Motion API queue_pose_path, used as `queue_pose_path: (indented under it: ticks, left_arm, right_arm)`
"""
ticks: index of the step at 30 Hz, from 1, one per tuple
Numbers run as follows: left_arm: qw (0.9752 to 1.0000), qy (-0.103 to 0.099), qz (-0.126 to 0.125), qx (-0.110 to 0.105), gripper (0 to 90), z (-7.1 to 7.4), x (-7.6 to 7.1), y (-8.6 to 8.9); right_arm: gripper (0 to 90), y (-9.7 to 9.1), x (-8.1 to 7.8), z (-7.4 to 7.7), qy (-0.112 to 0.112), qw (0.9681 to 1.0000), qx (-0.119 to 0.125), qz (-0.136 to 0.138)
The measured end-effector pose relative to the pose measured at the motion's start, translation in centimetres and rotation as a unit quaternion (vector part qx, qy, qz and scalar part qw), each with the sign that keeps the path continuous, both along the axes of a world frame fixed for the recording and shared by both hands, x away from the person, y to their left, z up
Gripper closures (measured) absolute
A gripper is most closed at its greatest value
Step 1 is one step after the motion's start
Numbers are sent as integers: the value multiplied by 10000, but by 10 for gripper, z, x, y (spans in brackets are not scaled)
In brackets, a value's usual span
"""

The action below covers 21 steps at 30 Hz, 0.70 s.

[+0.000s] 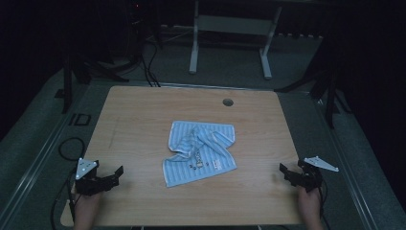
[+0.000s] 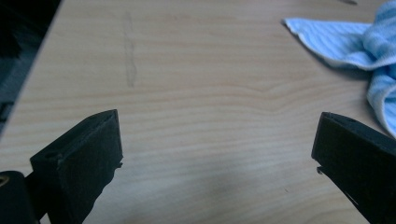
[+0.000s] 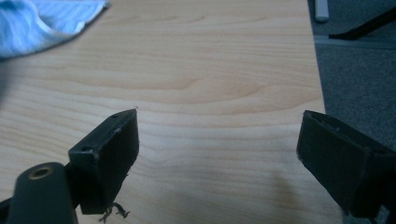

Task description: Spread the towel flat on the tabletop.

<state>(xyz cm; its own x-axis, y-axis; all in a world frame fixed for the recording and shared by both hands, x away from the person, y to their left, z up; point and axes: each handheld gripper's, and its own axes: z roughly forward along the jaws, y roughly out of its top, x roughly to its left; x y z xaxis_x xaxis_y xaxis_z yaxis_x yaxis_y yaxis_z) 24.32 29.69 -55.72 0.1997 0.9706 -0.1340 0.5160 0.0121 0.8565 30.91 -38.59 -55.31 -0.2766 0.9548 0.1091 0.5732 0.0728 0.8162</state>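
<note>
Near the bottom edge of the high view, a person's two hands come in, each one holding a gripper. The left gripper (image 1: 114,173) is at the lower left of the frame, over the near left corner of the table (image 1: 143,110). Its jaws stand wide apart and there is nothing between them; in the left gripper view I see only bare wood in the gap. The right gripper (image 1: 286,172) is at the lower right of the frame, close to the right edge of the table. Its jaws are also spread wide and hold nothing; in the right gripper view the gap shows wood and, at the right, the table edge with grey floor (image 3: 359,74) behind it.

Farther from the hands, about in the middle of the table, lies the cloth (image 1: 200,152). It is light blue with thin stripes, crumpled and partly folded over itself, with a small print near its lower part. It is well apart from both grippers and touches neither.

Farther still, near the upper edge of the table, there is a round hole (image 1: 228,102).
</note>
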Motion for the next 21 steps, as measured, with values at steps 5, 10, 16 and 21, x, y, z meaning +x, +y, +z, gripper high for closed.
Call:
queue_pose_path:
  ticks: [5,10,16,21]
  left_arm:
    - [9985,486,-192,163,17,1,6,-3]
    - [9947,875,-451,299,17,5,8,-3]
    - [9882,1275,-702,482,17,12,11,0]
    - [9757,1775,-1011,790,17,20,14,2]
  right_arm:
    - [130,1,1,-1,100,9999,-39,130]
    - [150,5,5,0,543,9972,-164,494]
    - [158,8,6,9,696,9949,-358,631]
    - [140,12,8,19,929,9906,-584,820]
